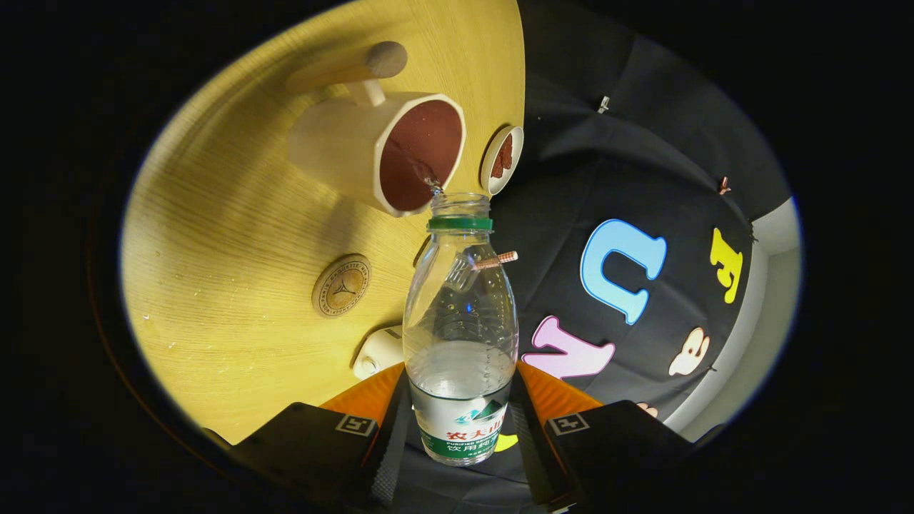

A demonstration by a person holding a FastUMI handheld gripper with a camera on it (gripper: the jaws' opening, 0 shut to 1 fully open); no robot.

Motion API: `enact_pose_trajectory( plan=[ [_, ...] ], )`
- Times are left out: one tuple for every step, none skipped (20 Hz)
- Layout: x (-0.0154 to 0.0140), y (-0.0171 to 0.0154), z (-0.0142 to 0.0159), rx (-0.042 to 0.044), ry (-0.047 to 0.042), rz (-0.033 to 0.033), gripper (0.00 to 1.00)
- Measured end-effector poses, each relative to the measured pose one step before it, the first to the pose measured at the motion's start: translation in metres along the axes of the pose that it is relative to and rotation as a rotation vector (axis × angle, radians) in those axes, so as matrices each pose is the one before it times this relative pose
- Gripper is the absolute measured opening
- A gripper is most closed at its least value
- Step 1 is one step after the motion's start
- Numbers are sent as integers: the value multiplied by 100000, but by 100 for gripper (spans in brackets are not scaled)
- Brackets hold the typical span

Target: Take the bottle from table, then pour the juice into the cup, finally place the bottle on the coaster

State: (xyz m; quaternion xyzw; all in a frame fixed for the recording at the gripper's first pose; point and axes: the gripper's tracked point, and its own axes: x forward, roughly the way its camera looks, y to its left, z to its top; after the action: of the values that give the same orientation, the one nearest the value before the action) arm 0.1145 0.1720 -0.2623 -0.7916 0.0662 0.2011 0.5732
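Observation:
A clear plastic bottle [460, 321] with a green neck ring and no cap is clamped between my two fingers, my gripper [460, 421] shut on its labelled lower body. The bottle is tipped, its open mouth at the rim of a cream cup [378, 153] with a dark brown inside. A thin stream of clear liquid runs from the mouth into the cup. Clear liquid fills the bottle's lower part. The cup stands on the yellow wooden table [235, 235], its handle on the far side. A round wooden coaster [341, 285] lies on the table beside the bottle.
A small white dish [502, 160] with a brown inside sits at the table's edge just past the cup. A white cap-like object [380, 351] lies by my left finger. The table's edge runs next to the bottle, with black cloth beyond.

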Motion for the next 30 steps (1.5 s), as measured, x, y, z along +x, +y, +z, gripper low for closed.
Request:
enact_pose_trajectory(
  plan=[
    [23,-164,93,-1072,-281,-500,72],
    [-42,-128,96,-967,-353,-177,72],
    [30,-141,118,-792,-333,-324,72],
    [-76,-195,103,-1076,-573,-468,72],
    [-241,-315,-39,-1252,-524,-445,72],
    [-131,-219,-9,-1749,-207,-535,72],
    [-56,-233,59,-1727,-325,-473,72],
    [-159,-235,13,-1510,-205,-588,72],
    [-108,-165,-10,-1140,-361,-420,72],
    [-107,-176,-60,-1052,-426,-472,72],
    [3,-117,-33,-1100,-283,-298,72],
    [-7,-142,-56,-1228,-247,-586,72],
    [17,-44,-26,-1374,-448,-592,72],
    [-53,-74,99,-1490,-475,-429,72],
    [-45,-135,-5,-1161,-413,-230,72],
    [-149,-120,86,-1000,-454,-105,72],
    [211,-287,87,-907,-527,-438,72],
    [-31,-283,95,-1043,-379,-589,72],
    [-66,-262,-8,-945,-448,-554,72],
    [52,-202,152,-707,-531,-118,72],
    [82,-110,62,-674,-456,-341,72],
    [-69,-244,-31,-887,-316,-555,72],
    [63,-182,13,-790,-216,-629,72],
    [61,-94,-73,-544,-20,-228,72],
    [82,65,-169,-195,365,138,72],
    [-49,121,-155,284,307,359,72],
    [-86,84,-67,183,191,63,72],
    [-35,58,-102,245,107,250,72],
    [41,182,34,1118,112,438,72],
    [-75,333,-26,2132,183,724,72]
  ],
)
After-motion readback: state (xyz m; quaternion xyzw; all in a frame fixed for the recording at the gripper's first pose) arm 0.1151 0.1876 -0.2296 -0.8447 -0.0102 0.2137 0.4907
